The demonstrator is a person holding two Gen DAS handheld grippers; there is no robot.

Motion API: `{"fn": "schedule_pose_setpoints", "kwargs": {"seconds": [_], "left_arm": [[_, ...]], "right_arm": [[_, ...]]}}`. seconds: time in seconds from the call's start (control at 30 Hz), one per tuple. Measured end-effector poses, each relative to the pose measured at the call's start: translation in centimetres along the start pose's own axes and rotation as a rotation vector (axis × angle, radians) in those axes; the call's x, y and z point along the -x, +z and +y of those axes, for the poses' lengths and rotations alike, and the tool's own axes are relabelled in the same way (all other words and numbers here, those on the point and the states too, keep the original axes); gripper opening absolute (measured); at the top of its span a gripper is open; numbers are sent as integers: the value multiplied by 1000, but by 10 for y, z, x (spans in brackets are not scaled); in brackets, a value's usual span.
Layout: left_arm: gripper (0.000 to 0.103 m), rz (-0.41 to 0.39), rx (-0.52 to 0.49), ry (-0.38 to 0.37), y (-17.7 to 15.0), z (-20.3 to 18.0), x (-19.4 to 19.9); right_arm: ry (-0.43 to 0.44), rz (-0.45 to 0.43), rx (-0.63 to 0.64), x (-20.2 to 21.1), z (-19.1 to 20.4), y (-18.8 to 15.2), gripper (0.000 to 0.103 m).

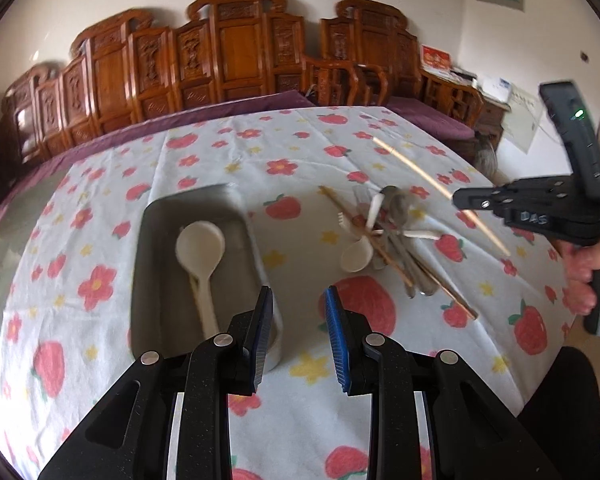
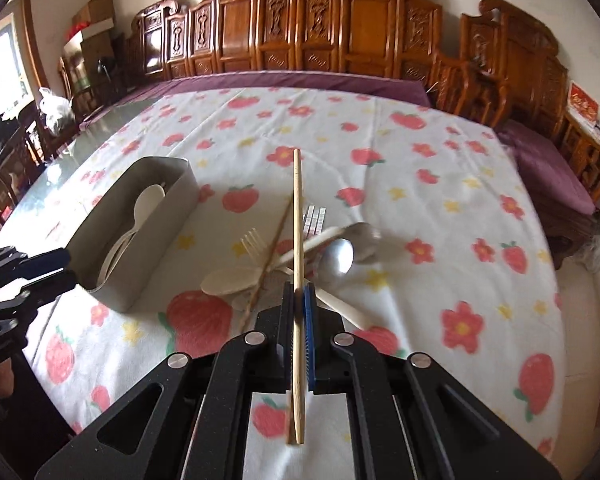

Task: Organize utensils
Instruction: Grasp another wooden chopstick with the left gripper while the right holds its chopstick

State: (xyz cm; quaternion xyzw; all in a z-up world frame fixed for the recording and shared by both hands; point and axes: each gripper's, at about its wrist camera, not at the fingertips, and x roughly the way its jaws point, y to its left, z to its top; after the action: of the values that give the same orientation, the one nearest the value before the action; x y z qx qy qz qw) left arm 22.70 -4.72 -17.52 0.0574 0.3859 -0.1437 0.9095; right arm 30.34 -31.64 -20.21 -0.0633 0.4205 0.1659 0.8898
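A grey oblong utensil box (image 1: 148, 240) stands on the table with a cream spoon (image 1: 200, 248) inside; it also shows in the right wrist view (image 2: 112, 256). A pile of utensils (image 1: 384, 240) lies to its right: cream spoons, forks, metal spoons and a chopstick. My left gripper (image 1: 298, 300) is open and empty, above the box's near right corner. My right gripper (image 2: 299, 292) is shut on a bamboo chopstick (image 2: 297, 216), held above the pile (image 2: 300, 256). The chopstick also shows in the left wrist view (image 1: 440, 196).
The table wears a white cloth with strawberries and flowers (image 2: 420, 184). Carved wooden chairs (image 2: 340, 32) line its far side. A purple cushion (image 2: 548, 164) lies at the right. Boxes (image 2: 96, 20) are stacked at the far left.
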Motion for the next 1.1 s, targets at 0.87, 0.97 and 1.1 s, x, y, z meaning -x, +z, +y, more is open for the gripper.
{"fn": "schedule_pose_setpoints", "kwargs": {"seconds": [0.87,0.97,1.1], "left_arm": [[25,203,65,-94,28,-78,-120],[25,227,70,-81,27,-82,-130],[25,243,97,-79,25,-81,-137]], "right_arm": [[-7,-68,-171,48,-71,-65,6],[-7,-66,-183,47,-74,-67,6],[-9,-64,-177,47,-73,-68,6]]}}
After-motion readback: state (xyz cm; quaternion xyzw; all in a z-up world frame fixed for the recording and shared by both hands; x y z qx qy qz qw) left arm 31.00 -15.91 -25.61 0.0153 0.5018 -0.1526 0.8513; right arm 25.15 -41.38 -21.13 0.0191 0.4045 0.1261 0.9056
